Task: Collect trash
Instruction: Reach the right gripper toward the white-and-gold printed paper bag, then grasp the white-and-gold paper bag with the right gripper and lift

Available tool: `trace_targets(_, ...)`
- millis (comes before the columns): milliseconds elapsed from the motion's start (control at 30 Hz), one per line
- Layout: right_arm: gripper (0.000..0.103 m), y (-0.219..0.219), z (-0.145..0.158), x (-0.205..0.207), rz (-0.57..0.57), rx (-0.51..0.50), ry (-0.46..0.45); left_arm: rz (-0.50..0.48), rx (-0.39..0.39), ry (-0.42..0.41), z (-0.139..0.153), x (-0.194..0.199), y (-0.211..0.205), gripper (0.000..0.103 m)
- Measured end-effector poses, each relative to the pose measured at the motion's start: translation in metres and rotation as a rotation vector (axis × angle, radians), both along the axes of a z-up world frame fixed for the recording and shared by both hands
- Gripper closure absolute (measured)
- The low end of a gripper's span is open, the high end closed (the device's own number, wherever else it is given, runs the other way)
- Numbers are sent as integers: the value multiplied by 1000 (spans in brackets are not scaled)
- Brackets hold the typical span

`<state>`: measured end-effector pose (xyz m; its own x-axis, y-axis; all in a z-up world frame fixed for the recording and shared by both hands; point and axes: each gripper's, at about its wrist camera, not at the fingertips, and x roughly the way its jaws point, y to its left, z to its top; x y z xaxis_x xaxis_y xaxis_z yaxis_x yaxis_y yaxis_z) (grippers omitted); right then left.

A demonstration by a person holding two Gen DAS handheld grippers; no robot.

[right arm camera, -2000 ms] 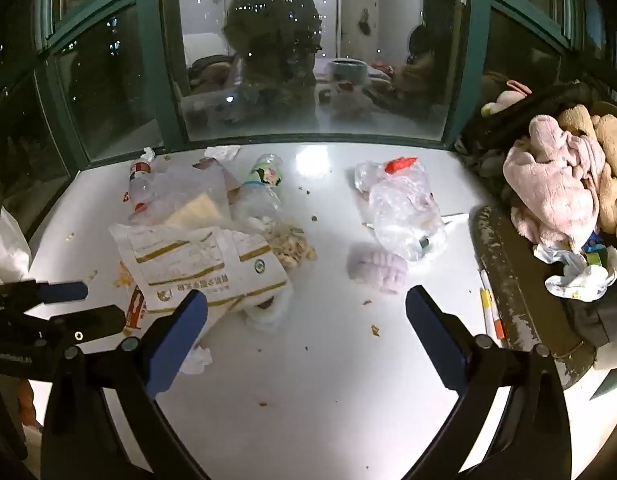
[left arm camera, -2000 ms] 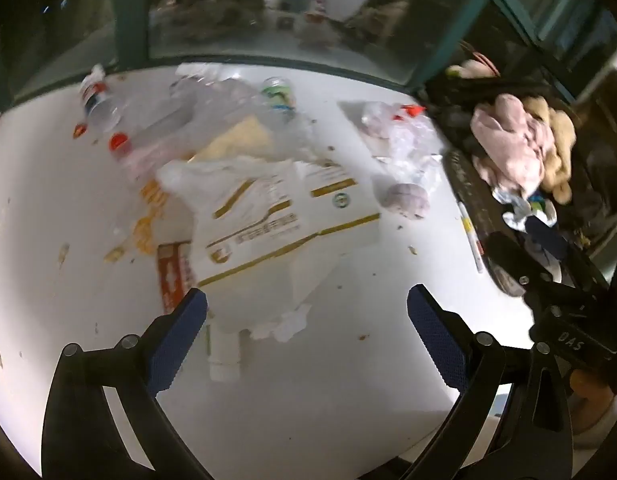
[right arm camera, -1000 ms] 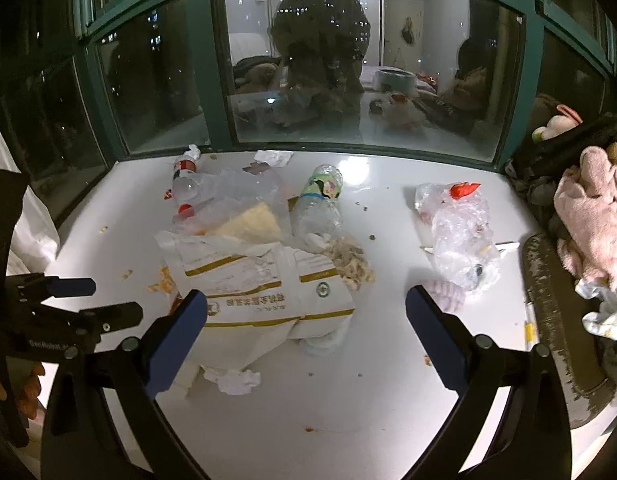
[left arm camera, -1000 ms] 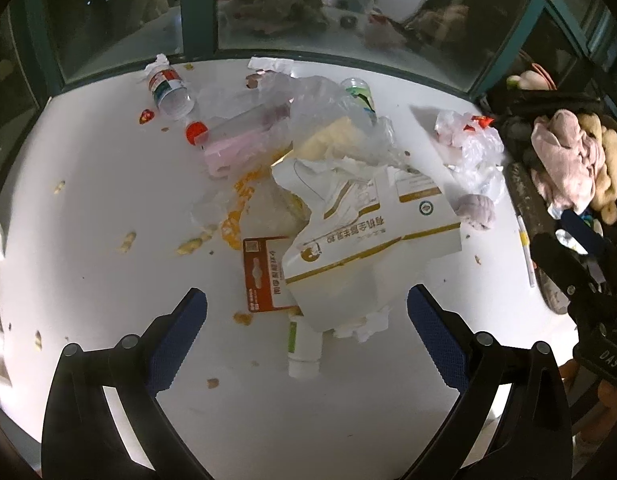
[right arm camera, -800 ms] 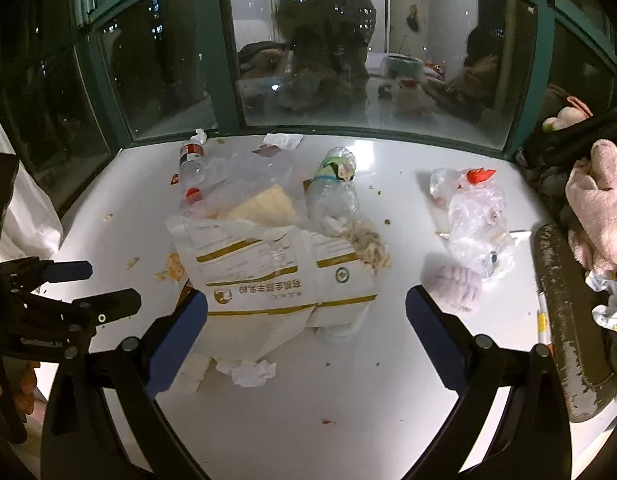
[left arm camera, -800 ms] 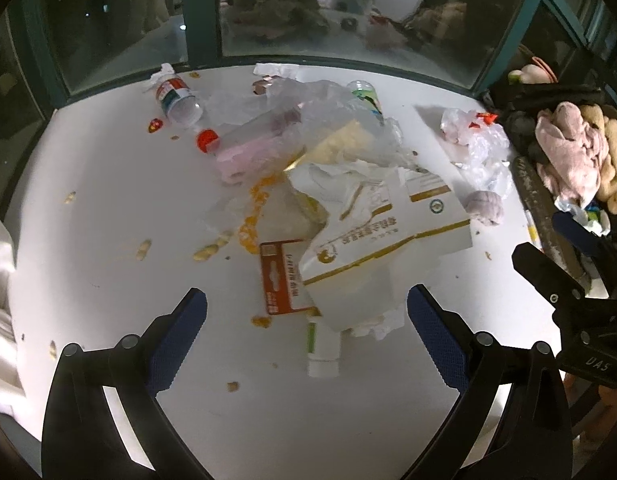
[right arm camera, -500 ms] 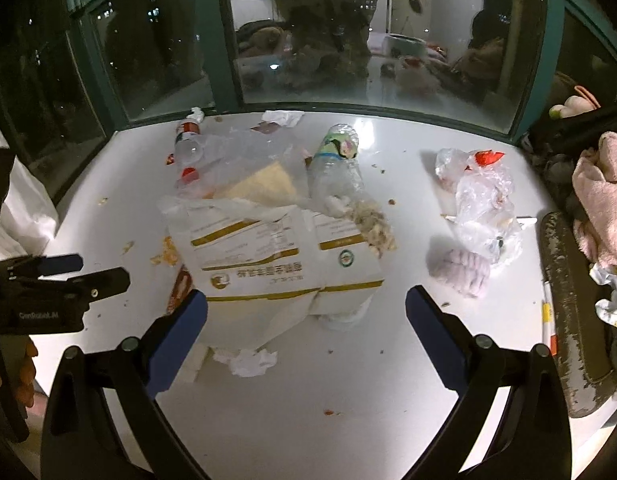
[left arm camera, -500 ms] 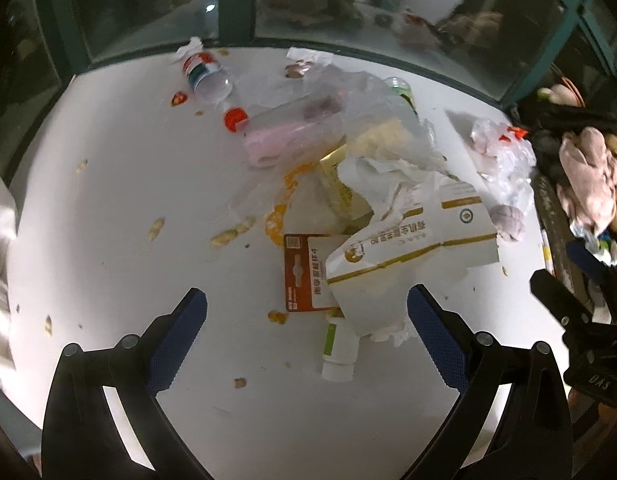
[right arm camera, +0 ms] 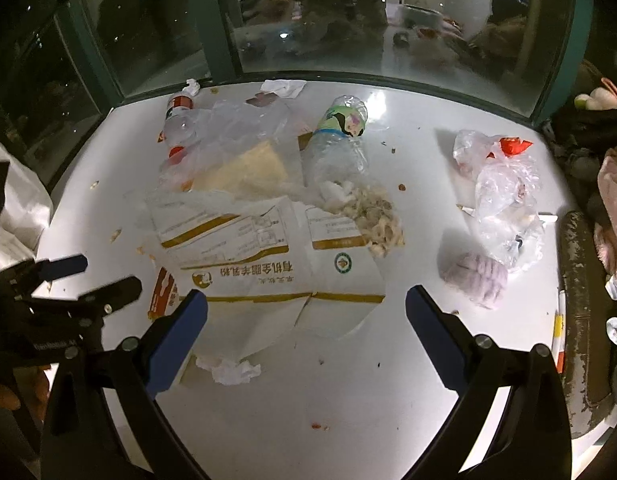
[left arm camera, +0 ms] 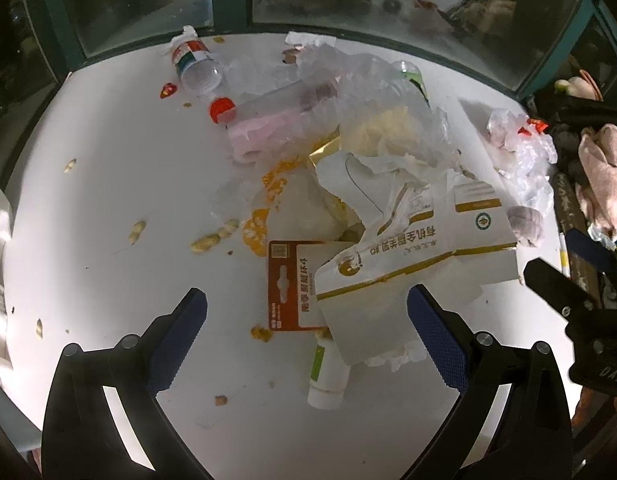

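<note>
1. A flattened white-and-gold carton [right arm camera: 268,276] lies mid-tabletop [right arm camera: 348,420], over a red card [left arm camera: 288,292] and white tube [left arm camera: 326,376].
2. Toward the far edge lie a crushed bottle [right arm camera: 340,140] and clear plastic bags [right arm camera: 504,200].
3. The left gripper [left arm camera: 306,344] and right gripper [right arm camera: 306,340] hover spread apart, holding nothing.

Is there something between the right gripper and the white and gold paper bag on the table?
Nothing visible does. The right gripper is open above the near edge of the paper bag; only a crumpled tissue lies nearer, on the bare table.
</note>
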<state>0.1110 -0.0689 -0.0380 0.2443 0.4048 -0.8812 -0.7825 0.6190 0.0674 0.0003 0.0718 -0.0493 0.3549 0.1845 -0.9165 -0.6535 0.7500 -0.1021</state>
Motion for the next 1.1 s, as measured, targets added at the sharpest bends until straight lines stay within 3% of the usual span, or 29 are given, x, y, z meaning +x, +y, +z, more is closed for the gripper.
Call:
trace_targets(300, 7, 8, -21, 25, 9, -21, 35, 38, -71, 6, -21, 30, 17, 6)
trace_targets(633, 7, 20, -41, 41, 80, -19, 75, -79, -9, 89, -40, 58, 11, 7)
trace_targets(767, 7, 20, -46, 45, 93, -9, 72, -95, 4, 109, -45, 65, 13, 13)
trace_targets(1067, 8, 22, -64, 68, 79, -29, 96, -99, -4, 132, -55, 76, 16, 14)
trace_targets(1100, 13, 23, -65, 69, 80, -30, 99, -106, -2, 134, -55, 78, 15, 14)
